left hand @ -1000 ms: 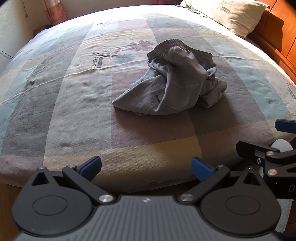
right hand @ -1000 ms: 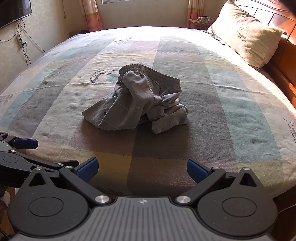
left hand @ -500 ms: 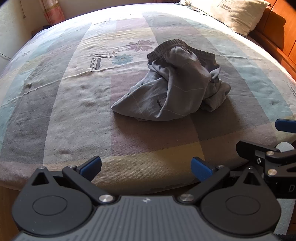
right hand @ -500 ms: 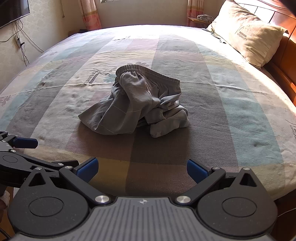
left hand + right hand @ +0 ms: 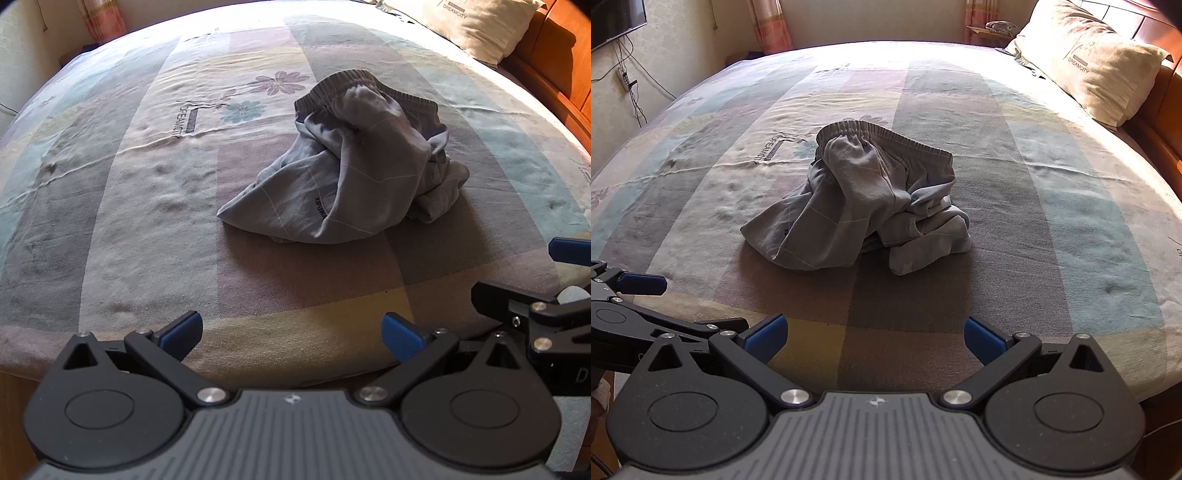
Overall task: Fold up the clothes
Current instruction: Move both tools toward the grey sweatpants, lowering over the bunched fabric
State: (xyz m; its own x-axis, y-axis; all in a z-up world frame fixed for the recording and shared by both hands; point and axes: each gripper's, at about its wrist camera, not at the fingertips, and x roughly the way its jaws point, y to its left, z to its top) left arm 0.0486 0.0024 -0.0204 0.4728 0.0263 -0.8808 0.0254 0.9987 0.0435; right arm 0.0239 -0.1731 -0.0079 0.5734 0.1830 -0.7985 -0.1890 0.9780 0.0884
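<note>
Bare bed (image 5: pixel 1052 229) surface surrounds the crumpled shorts (image 5: pixel 857 214) on all sides; the far-right corner is obstructed by a pillow (image 5: pixel 1086 62).

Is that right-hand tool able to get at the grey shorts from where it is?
Probably yes. The right tongs stand open at the near bed edge, and only bare bedspread lies between them and the crumpled grey shorts; they need to move forward.

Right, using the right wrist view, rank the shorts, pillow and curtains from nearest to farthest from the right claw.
1. Shorts, crumpled mid-bed, straight ahead of the right claw.
2. Pillow, far right by the headboard.
3. Curtains, against the back wall beyond the bed.
</note>
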